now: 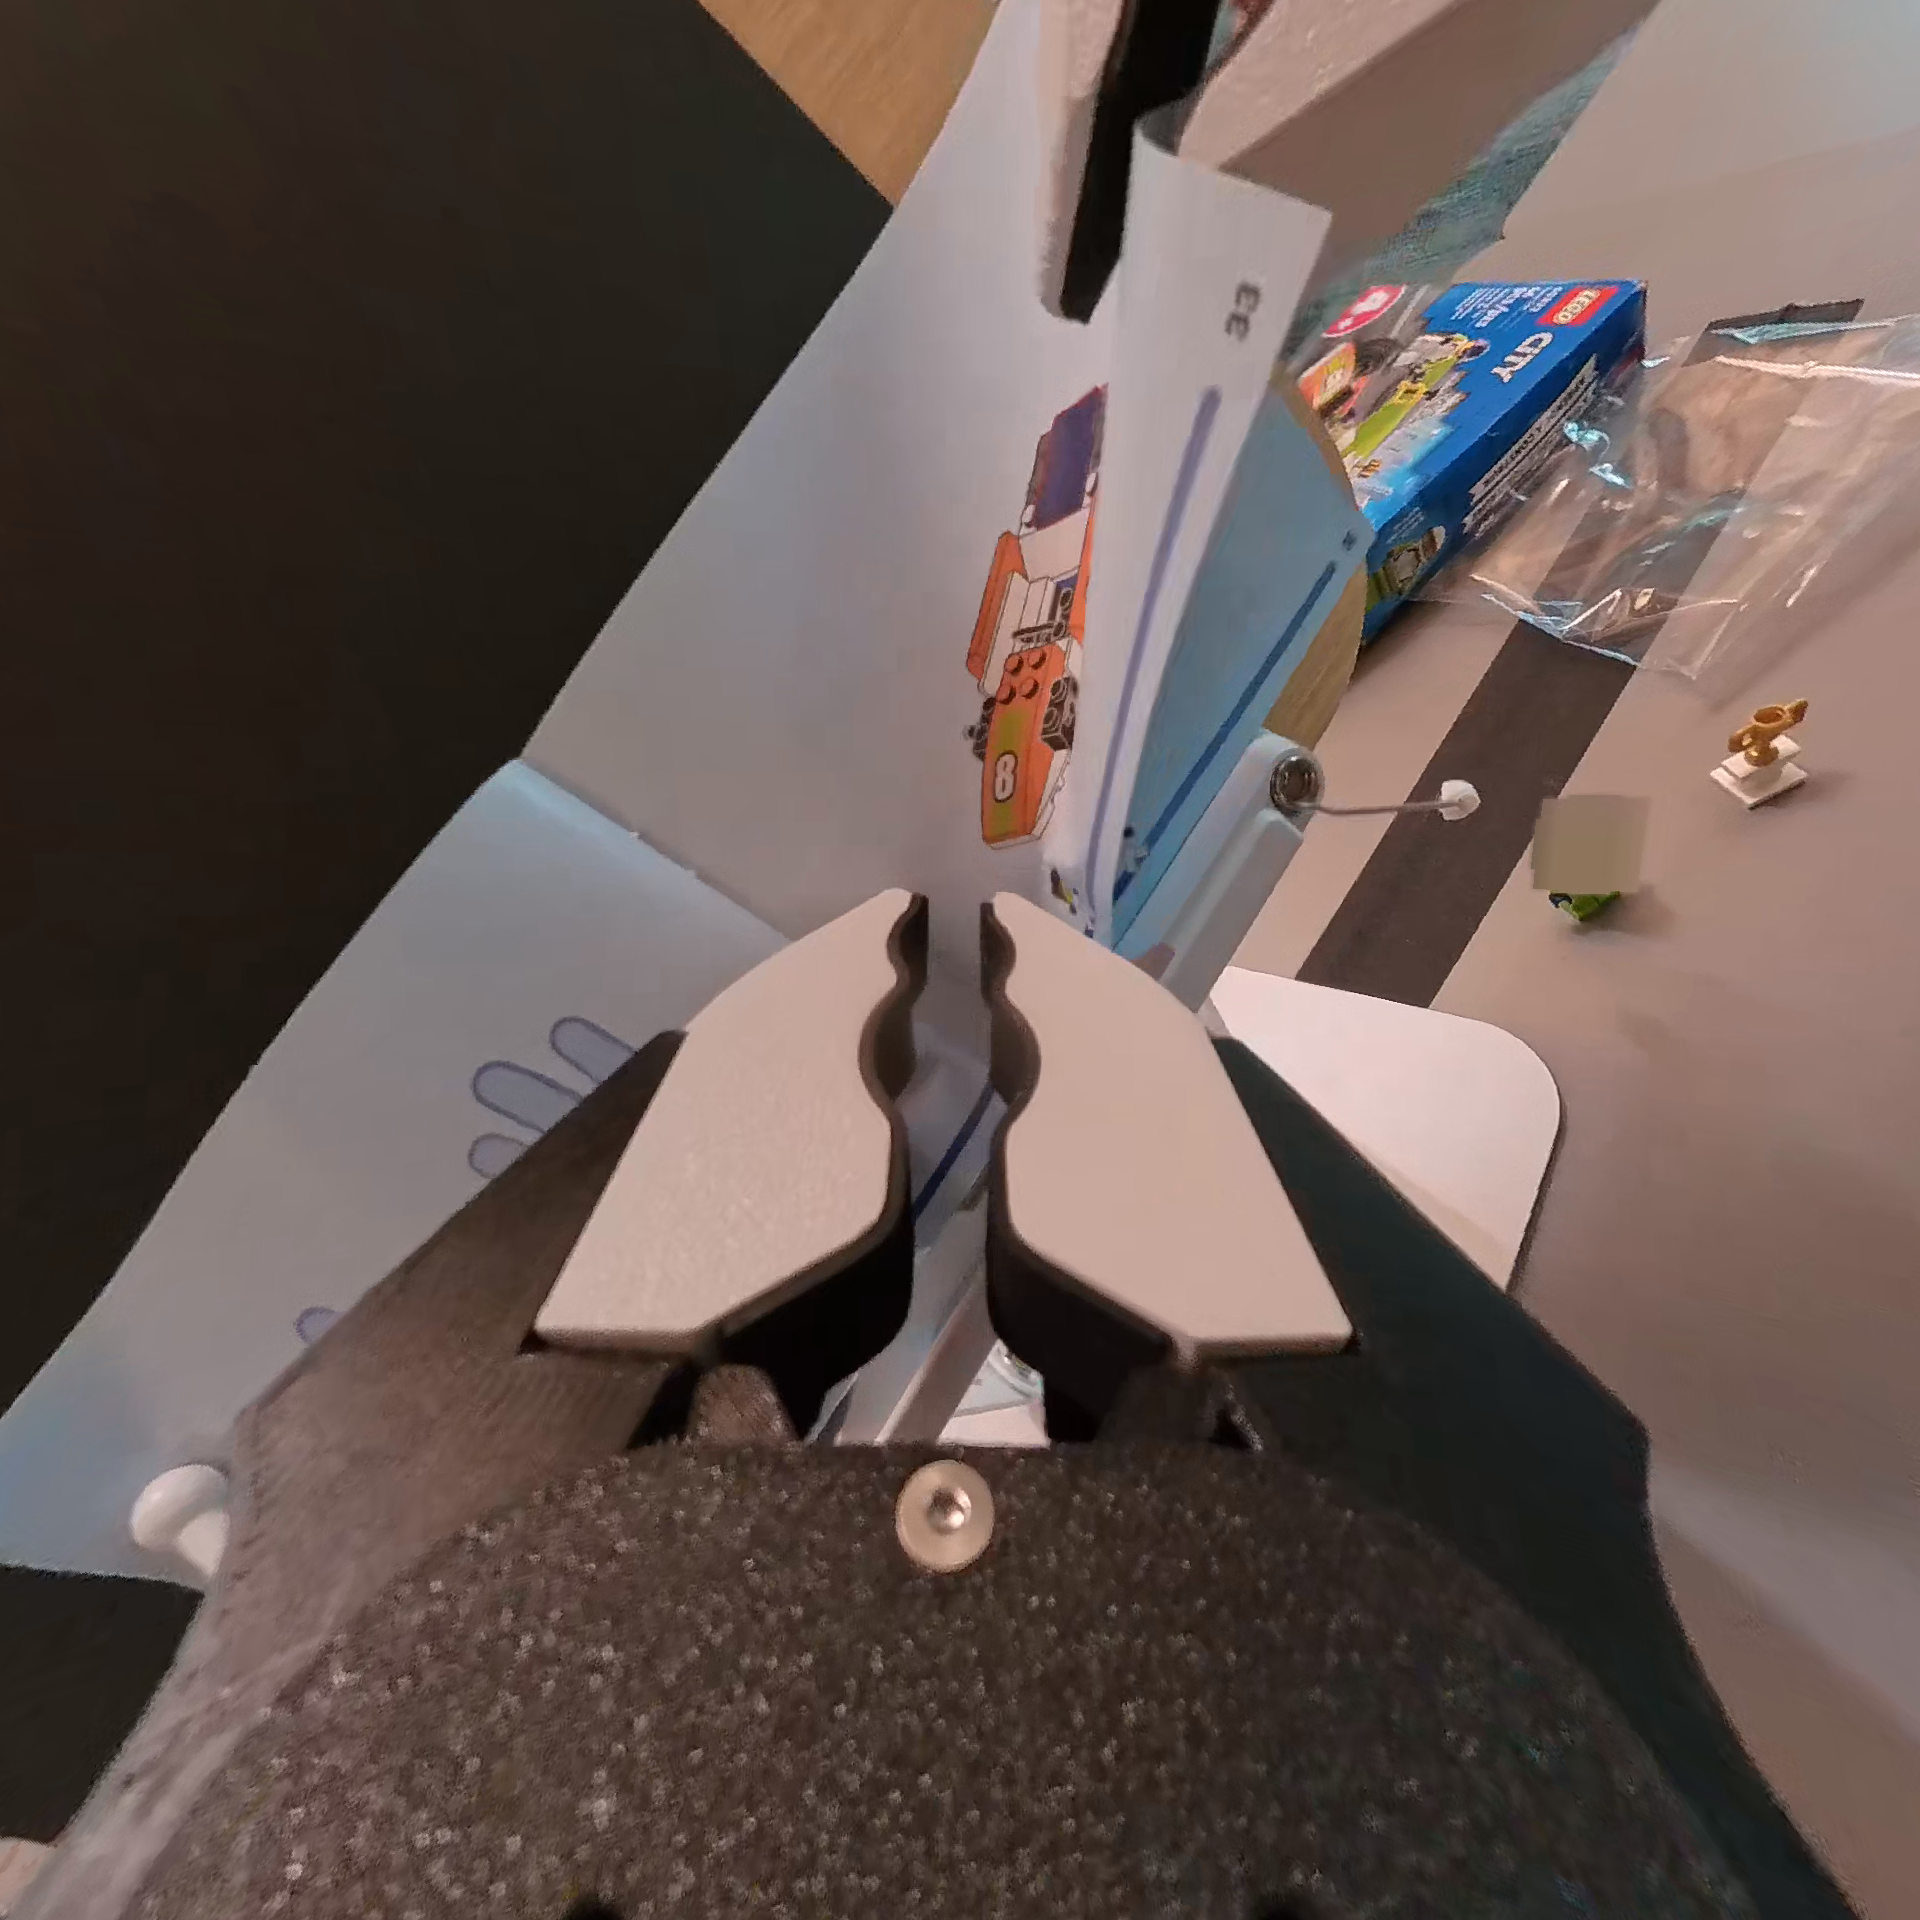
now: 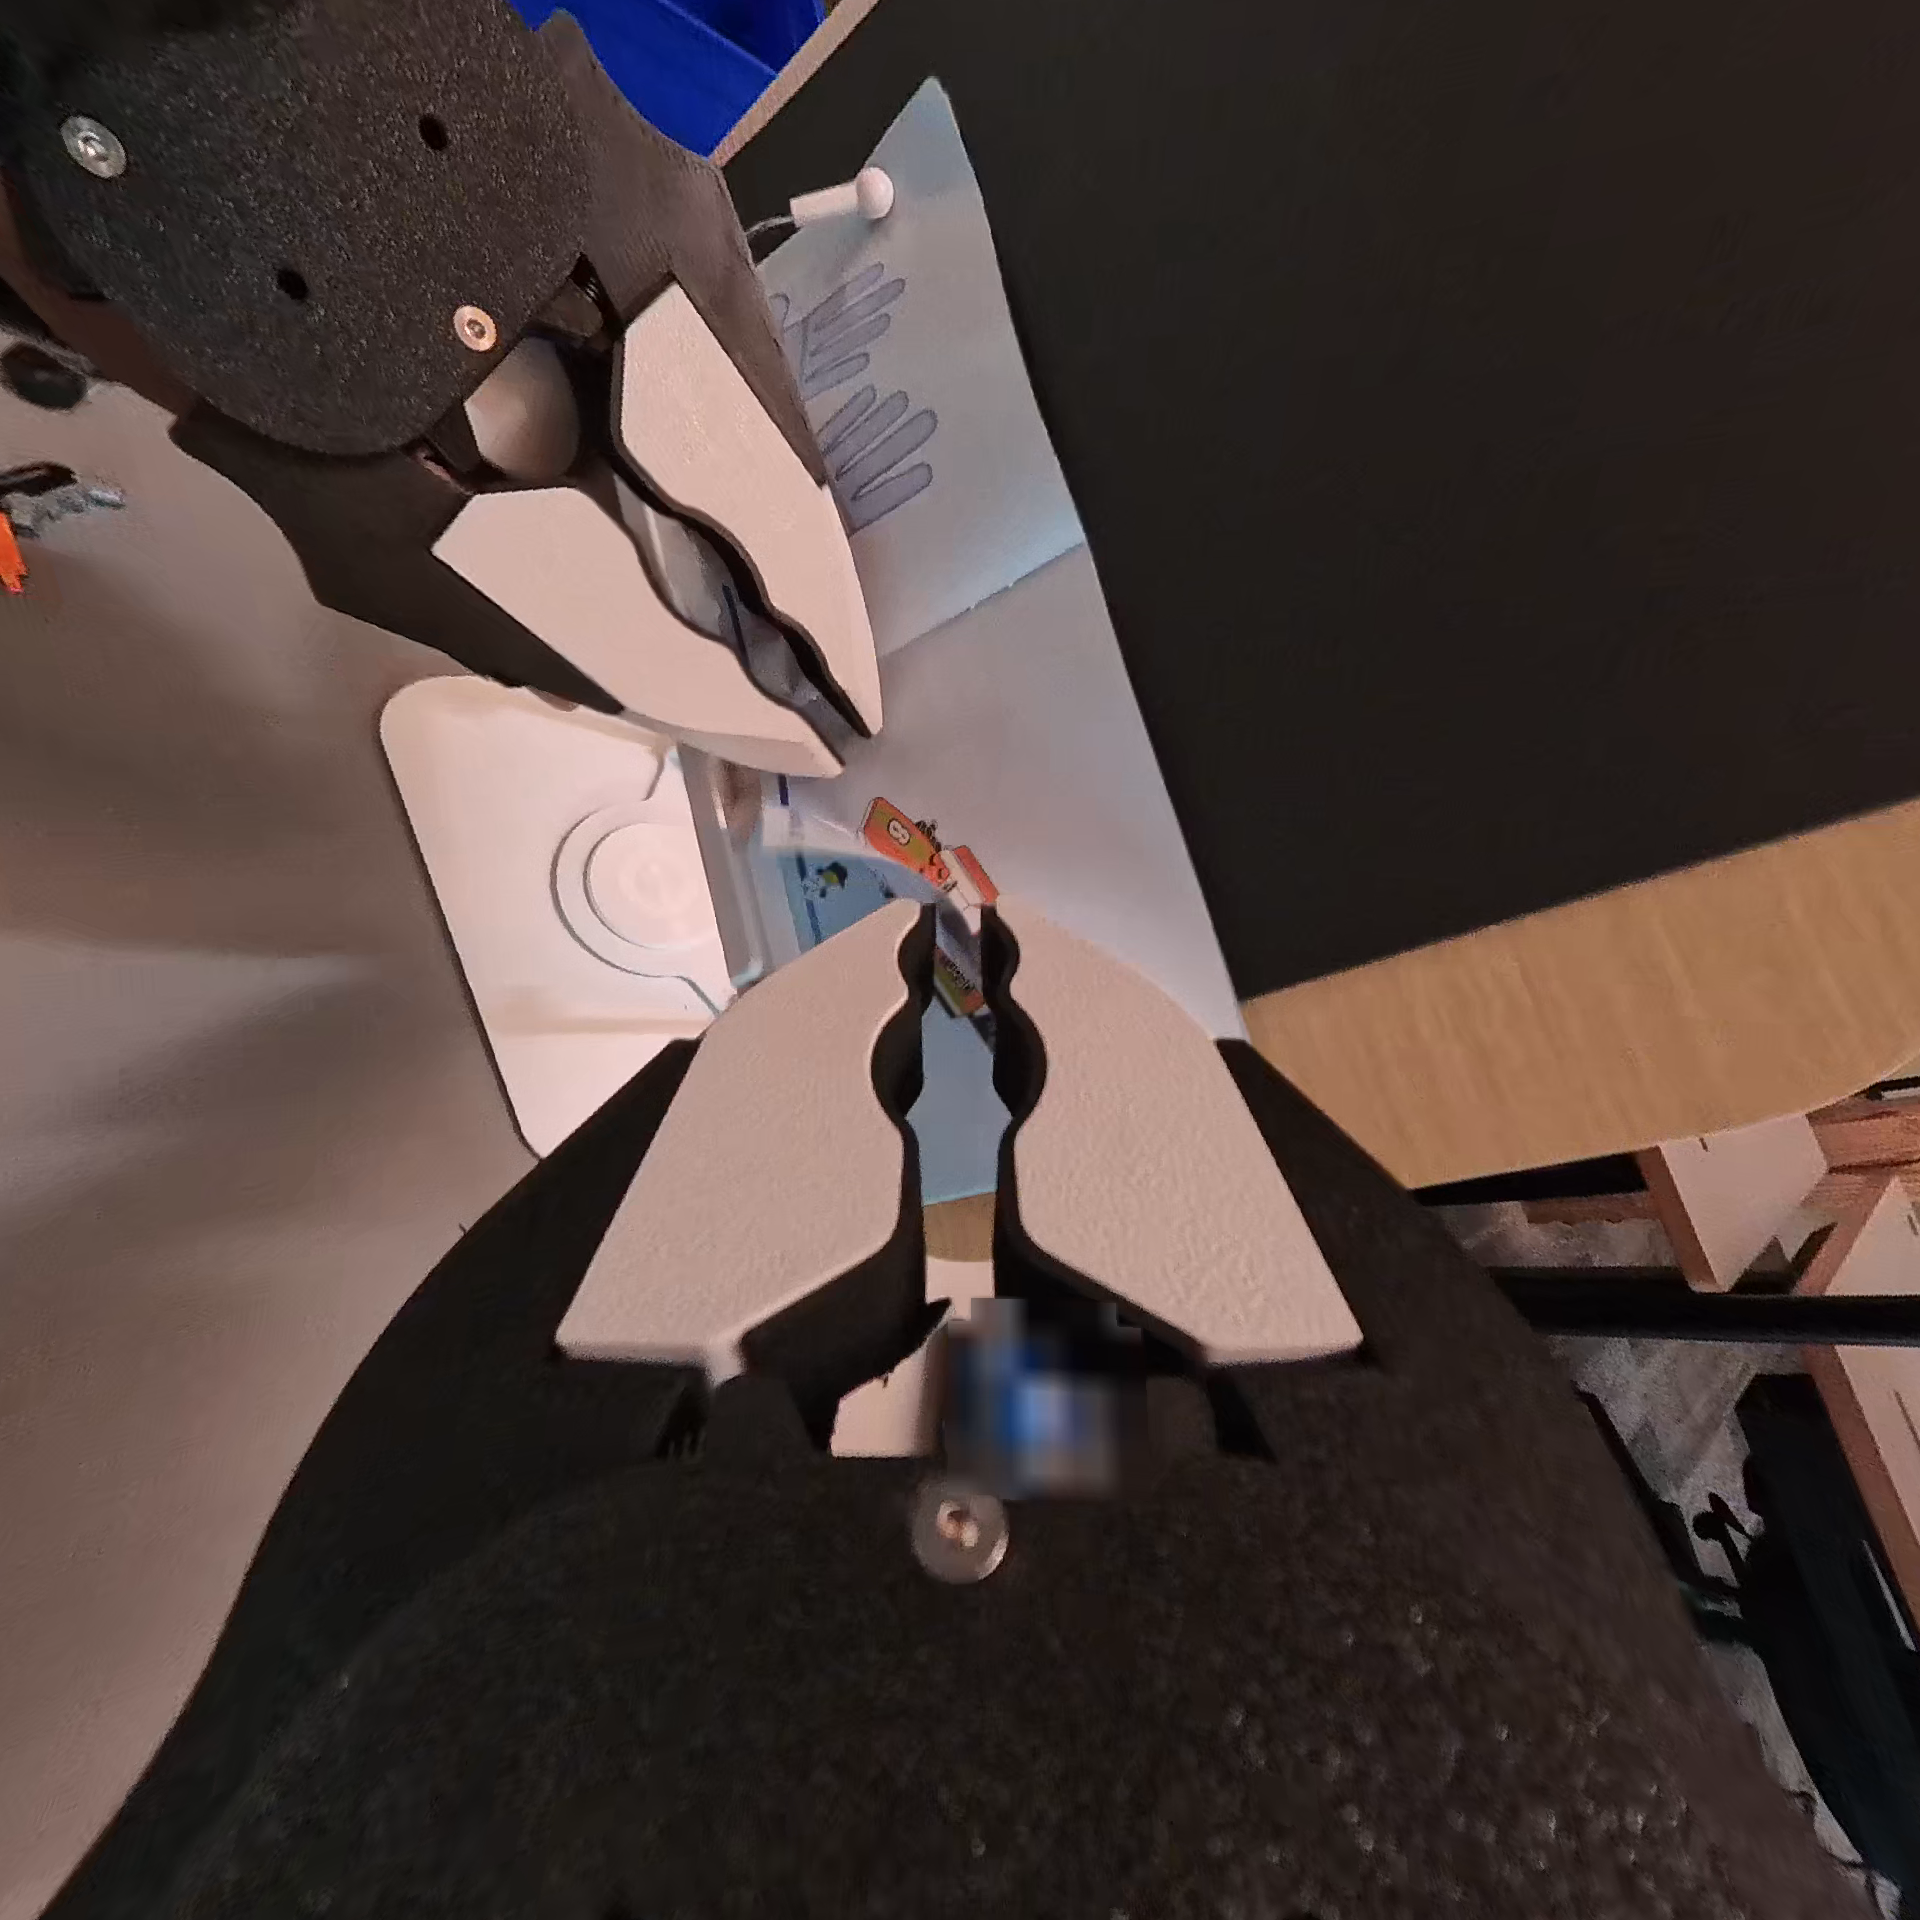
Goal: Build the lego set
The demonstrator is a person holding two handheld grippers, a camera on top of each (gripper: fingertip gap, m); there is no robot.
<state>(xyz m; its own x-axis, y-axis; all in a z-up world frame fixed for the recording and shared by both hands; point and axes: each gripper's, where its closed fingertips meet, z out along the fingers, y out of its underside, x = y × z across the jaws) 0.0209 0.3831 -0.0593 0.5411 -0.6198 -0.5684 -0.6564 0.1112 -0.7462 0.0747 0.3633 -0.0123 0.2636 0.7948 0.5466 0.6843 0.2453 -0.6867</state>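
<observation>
The instruction booklet (image 1: 831, 623) lies open on a white stand (image 1: 1403, 1091), showing a picture of an orange car. My left gripper (image 1: 956, 914) has its tips nearly together, low on the booklet beside the spine. It also shows in the right wrist view (image 2: 847, 748), tips against the booklet (image 2: 1039, 727). My right gripper (image 2: 954, 920) is shut on the edge of one page. In the left wrist view the right gripper (image 1: 1070, 291) holds that page (image 1: 1195, 416) lifted upright above the spine.
A blue Lego box (image 1: 1486, 436) and an empty clear bag (image 1: 1714, 499) lie at the right on the grey table. A gold trophy (image 1: 1766, 748) on a white base and a green piece (image 1: 1584, 904) stand nearby. A black board (image 1: 312, 416) backs the booklet. The stand's page-holder wire (image 1: 1460, 798) sticks out right. My hands' fingertips stand some 8 cm from each other.
</observation>
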